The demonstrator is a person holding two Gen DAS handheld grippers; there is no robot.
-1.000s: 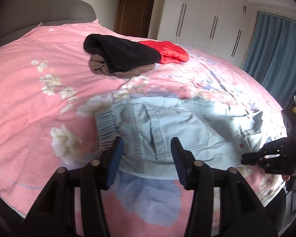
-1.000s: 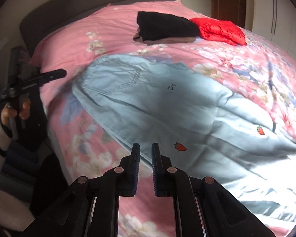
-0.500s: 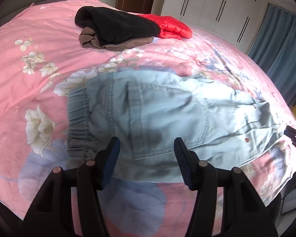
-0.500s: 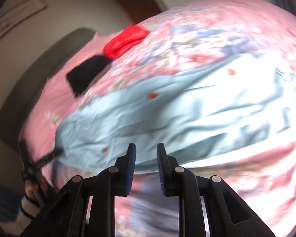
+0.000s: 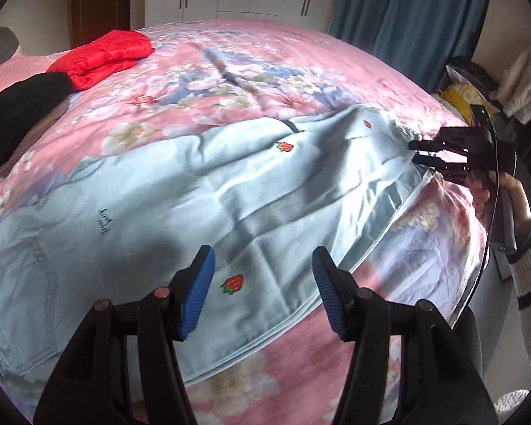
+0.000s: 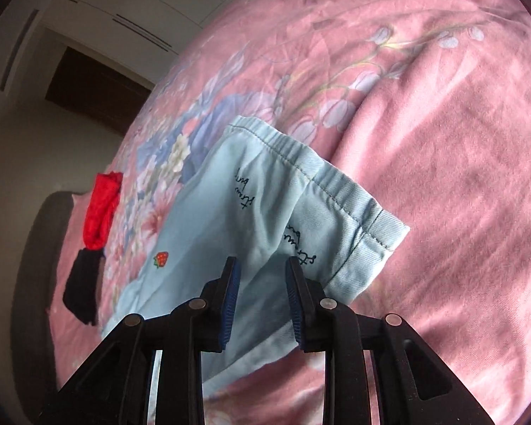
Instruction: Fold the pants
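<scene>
Light-blue pants (image 5: 166,191) lie spread lengthwise on the bed (image 5: 336,71), legs laid one on the other, cuffs at the near corner of the pink floral cover. We judge the task to be at an early stage: the lengthwise fold appears done, the garment looks smoothed, and the crosswise folds that bring cuffs toward waist are still to be made.

Left claw (image 5: 263,294): released, its blue pads well apart, hovering over the mid-leg fabric near a strawberry patch (image 5: 233,283); nothing sits between the pads. It points downward at a slant toward the cloth.

Right claw (image 6: 262,301): partly parted and grasping nothing, aimed at the stacked cuffs (image 6: 350,219), whose stitched hems lie just ahead of its tips. In the left wrist view we see this same claw at the cuff end, carried by a hand (image 5: 509,194) in a striped sleeve (image 5: 529,269), with the tips at the edge of the hem; whether they touch the cloth we cannot tell.

A red garment (image 5: 102,56) and a black garment (image 5: 21,106) lie well apart from the pants, toward the head of the bed.
</scene>
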